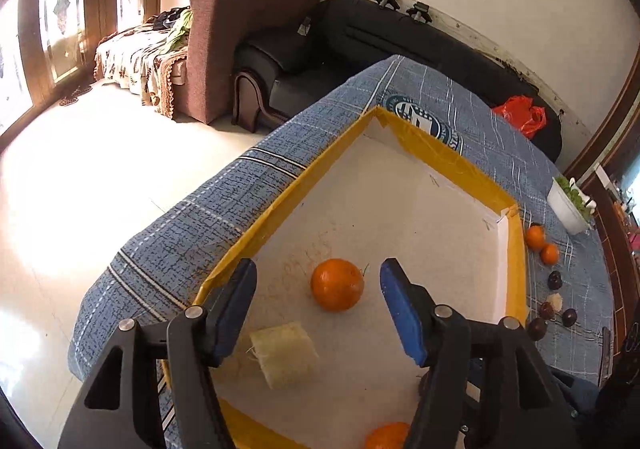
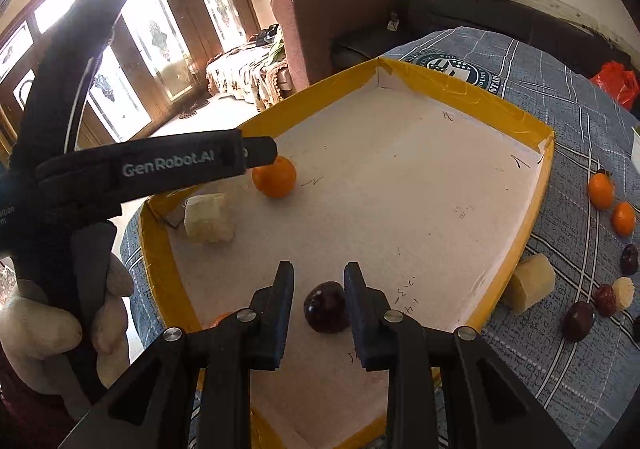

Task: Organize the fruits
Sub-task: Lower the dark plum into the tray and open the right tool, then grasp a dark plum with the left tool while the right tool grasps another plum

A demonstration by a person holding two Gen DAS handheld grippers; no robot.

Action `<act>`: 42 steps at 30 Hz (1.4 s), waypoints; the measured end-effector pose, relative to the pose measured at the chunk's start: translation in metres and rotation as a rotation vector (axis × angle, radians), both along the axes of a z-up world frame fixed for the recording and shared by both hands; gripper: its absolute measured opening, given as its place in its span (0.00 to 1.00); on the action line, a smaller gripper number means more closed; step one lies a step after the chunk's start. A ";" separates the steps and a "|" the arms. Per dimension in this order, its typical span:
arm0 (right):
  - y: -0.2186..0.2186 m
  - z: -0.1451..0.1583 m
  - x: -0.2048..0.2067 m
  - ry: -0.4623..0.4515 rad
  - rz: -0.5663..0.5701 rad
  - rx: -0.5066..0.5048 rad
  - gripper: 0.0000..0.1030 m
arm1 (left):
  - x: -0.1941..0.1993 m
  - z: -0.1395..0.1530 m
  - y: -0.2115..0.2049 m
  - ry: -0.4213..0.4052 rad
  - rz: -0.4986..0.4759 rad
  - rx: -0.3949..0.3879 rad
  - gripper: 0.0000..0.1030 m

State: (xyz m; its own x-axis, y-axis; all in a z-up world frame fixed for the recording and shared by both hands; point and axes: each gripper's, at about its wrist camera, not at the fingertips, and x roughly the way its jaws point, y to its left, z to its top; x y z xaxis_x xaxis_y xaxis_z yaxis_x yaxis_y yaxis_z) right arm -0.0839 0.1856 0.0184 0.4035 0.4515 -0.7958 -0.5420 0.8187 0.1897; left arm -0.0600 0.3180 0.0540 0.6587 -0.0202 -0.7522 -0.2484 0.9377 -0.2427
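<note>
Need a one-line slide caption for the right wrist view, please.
Right gripper, jaws open, straddles a dark fruit inside the yellow-rimmed tray.

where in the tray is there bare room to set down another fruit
The far half of the tray is bare, from the orange to the far yellow corner. The near left is crowded: pale block, dark fruit between the right tool fingers.

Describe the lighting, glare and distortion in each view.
Left wrist: windows blown out, sunlit floor glaring, table edges bowed by fisheye, corners dark. Right wrist: door panes overexposed, tray evenly lit, plum shows a small highlight.
</note>
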 end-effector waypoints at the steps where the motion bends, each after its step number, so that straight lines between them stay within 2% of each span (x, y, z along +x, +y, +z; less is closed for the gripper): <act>1: -0.002 0.003 -0.002 -0.008 0.000 0.005 0.29 | -0.005 0.005 0.003 -0.014 0.010 -0.011 0.62; 7: -0.019 0.024 -0.019 -0.049 -0.020 0.028 0.38 | -0.041 0.033 0.002 -0.105 0.040 -0.067 0.66; 14: -0.063 0.039 -0.044 -0.073 -0.090 0.069 0.46 | -0.067 0.050 -0.027 -0.148 -0.008 -0.082 0.71; 19: -0.127 0.039 -0.065 -0.081 -0.198 0.083 0.47 | -0.079 0.056 -0.058 -0.159 -0.062 -0.063 0.72; 24: -0.206 0.027 -0.071 -0.057 -0.356 0.054 0.48 | -0.077 0.051 -0.088 -0.147 -0.110 -0.061 0.75; 27: -0.243 0.021 -0.067 -0.029 -0.442 0.064 0.48 | -0.069 0.044 -0.112 -0.127 -0.159 -0.051 0.75; 31: -0.268 0.019 -0.056 -0.006 -0.498 0.096 0.48 | -0.061 0.035 -0.143 -0.108 -0.243 -0.023 0.74; 37: -0.283 0.014 -0.022 0.003 -0.554 0.128 0.48 | -0.047 0.019 -0.196 -0.089 -0.410 0.041 0.74; 42: -0.289 0.013 0.009 -0.025 -0.577 0.089 0.48 | -0.030 0.003 -0.230 -0.063 -0.495 0.073 0.74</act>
